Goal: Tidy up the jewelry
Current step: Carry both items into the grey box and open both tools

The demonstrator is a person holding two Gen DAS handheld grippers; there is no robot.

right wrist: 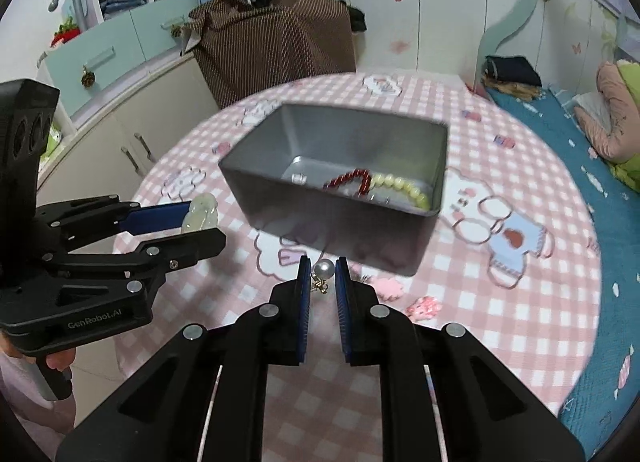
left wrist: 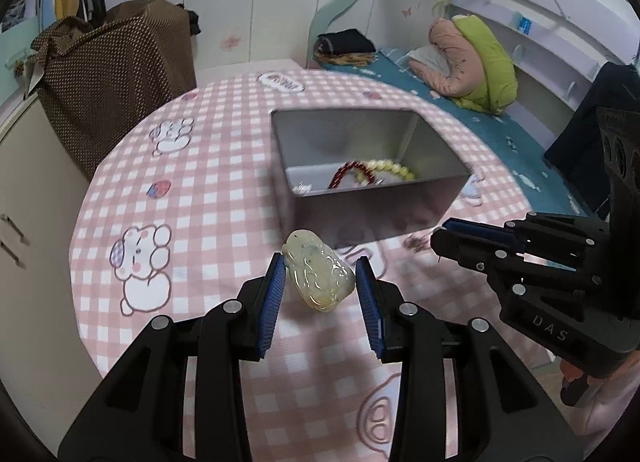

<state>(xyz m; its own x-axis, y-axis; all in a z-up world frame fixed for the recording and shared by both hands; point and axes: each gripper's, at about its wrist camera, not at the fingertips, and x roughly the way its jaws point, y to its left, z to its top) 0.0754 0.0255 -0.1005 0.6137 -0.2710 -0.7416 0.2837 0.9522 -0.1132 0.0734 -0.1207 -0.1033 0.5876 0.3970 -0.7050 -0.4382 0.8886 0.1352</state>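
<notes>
A grey metal box [left wrist: 372,202] stands on the pink checked table and holds a red bead bracelet [left wrist: 352,172] and a cream bead bracelet [left wrist: 394,166]. My left gripper [left wrist: 320,268] is shut on a pale jade pendant [left wrist: 318,274], held above the cloth just before the box. In the right wrist view the box [right wrist: 340,214], both bracelets [right wrist: 352,180] [right wrist: 404,186] and the left gripper [right wrist: 200,218] with the pendant [right wrist: 200,212] show. My right gripper [right wrist: 323,268] is shut on a pearl earring [right wrist: 323,272] near the box's front wall; it also shows in the left wrist view [left wrist: 440,232].
A small silver piece [right wrist: 299,178] lies in the box's left corner. The round table [left wrist: 160,198] has a cartoon cloth. A brown dotted bag [left wrist: 108,74] and cabinets stand at the left, a bed [left wrist: 460,102] with bedding at the right.
</notes>
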